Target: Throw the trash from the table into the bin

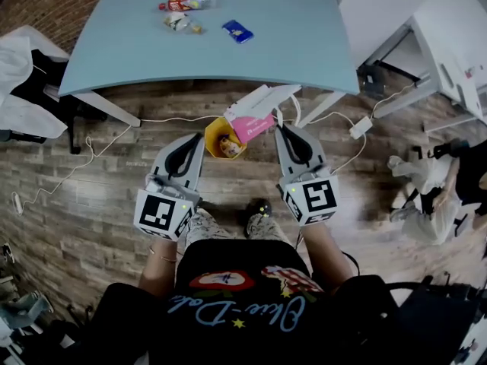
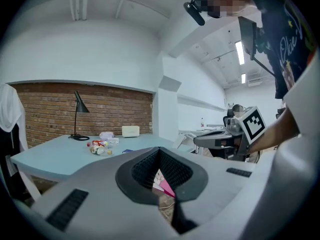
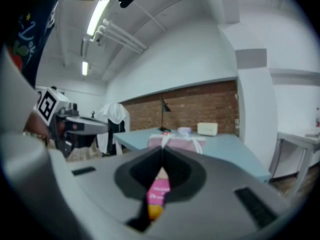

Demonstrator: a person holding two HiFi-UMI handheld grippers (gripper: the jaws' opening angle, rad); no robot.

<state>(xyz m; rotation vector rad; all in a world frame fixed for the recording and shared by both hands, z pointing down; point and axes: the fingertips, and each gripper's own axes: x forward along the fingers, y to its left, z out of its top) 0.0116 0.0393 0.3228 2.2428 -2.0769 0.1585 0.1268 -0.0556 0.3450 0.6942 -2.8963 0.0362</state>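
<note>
Now your right tool (image 1: 280, 128) tight on the pink packet (image 1: 256, 125) at one o'clock of the bin (image 1: 213, 133), left tool (image 1: 201, 138) closed, empty.

Smooth matt table (image 1: 304, 44), wood-plank floor (image 1: 76, 204), rough brick wall (image 2: 45, 109), yellow plastic bin (image 1: 215, 134)

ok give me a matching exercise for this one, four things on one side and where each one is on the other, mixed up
Things:
1 yellow bin
2 pink package
3 blue packet
4 white garment

Places:
a on the table
b clamped by the right gripper
c draped beside the table's left end
d on the floor

Pairs: 1-d, 2-b, 3-a, 4-c
</note>
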